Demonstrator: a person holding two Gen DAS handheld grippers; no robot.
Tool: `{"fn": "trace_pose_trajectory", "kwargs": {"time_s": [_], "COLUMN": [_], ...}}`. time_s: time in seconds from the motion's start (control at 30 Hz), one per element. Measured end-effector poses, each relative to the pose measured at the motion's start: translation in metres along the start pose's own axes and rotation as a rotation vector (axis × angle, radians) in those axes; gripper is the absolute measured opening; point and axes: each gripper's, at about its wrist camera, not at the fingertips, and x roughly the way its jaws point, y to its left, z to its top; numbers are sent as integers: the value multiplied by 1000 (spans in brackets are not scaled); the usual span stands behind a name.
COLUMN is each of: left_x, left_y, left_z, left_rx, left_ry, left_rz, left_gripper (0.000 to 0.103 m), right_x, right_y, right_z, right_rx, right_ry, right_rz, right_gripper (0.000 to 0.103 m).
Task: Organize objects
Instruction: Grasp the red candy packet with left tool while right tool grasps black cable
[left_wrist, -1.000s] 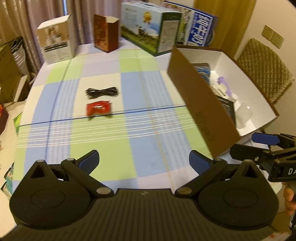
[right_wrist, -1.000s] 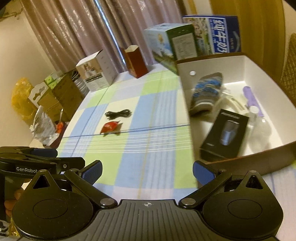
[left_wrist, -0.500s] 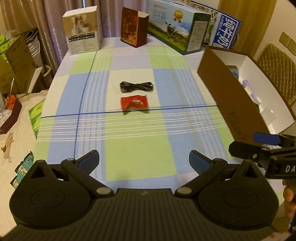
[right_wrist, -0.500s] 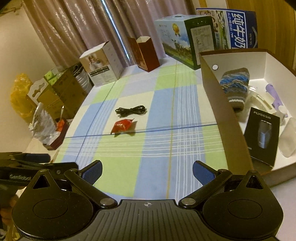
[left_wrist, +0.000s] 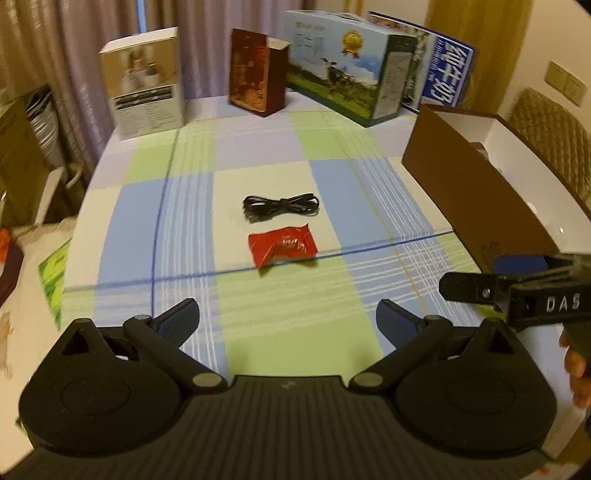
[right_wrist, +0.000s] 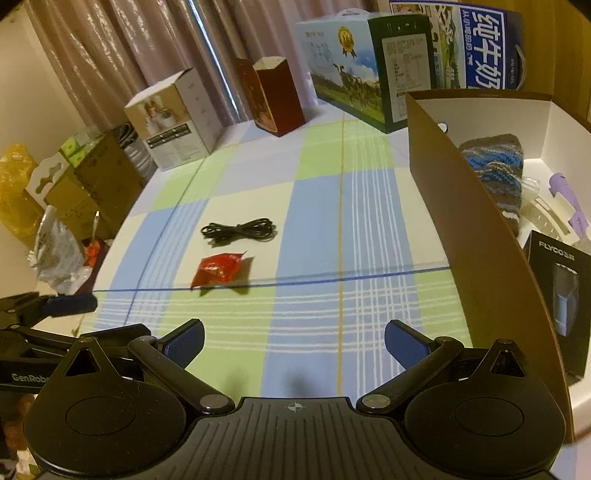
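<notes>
1. Since a second ago both cameras have swung from the brown cardboard box (right_wrist: 476, 236) toward the table's middle, and the red foil snack packet (left_wrist: 282, 246) now looks nearer.
2. The left gripper (left_wrist: 287, 320) and right gripper (right_wrist: 294, 339) hover side by side over the checked tablecloth (left_wrist: 295, 306), jaws spread wide, holding nothing.
3. The coiled black cable (left_wrist: 280, 208) lies just behind the packet.
4. A black carton (right_wrist: 559, 291) in the box reads "FLYCO".

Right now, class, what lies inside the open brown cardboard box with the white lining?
A striped knitted item, a black FLYCO box and a purple object; the near wall hides the rest.
</notes>
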Motion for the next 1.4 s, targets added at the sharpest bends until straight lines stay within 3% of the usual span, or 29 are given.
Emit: {"fn": "trace_pose_trajectory", "kwargs": {"time_s": [0.3, 0.4, 0.6, 0.77, 0.9, 1.07, 1.1, 1.4], "left_x": [58, 78, 112, 127, 140, 150, 150, 128], "left_y": [10, 12, 17, 17, 14, 15, 16, 44], "left_z": [25, 33, 44, 49, 53, 54, 54, 45], "left_rx": [182, 239, 351, 431, 462, 444, 429, 240], "left_ry": [2, 11, 46, 55, 82, 99, 100, 87], "left_rz": [-51, -59, -78, -108, -149, -157, -164, -115], "left_gripper": [81, 80, 66, 65, 52, 40, 31, 27], "right_x": [40, 53, 74, 85, 91, 97, 99, 122], "right_y": [-13, -15, -20, -24, -26, -26, -26, 4], "right_z": [14, 19, 32, 40, 44, 45, 45, 56], "right_rx": [21, 27, 44, 45, 49, 41, 35, -166], "right_ry": [41, 50, 62, 65, 69, 77, 79, 62], "right_rz": [-36, -44, -49, -54, -55, -44, -37, 62], "right_gripper": [101, 101, 101, 101, 101, 101, 101, 101]}}
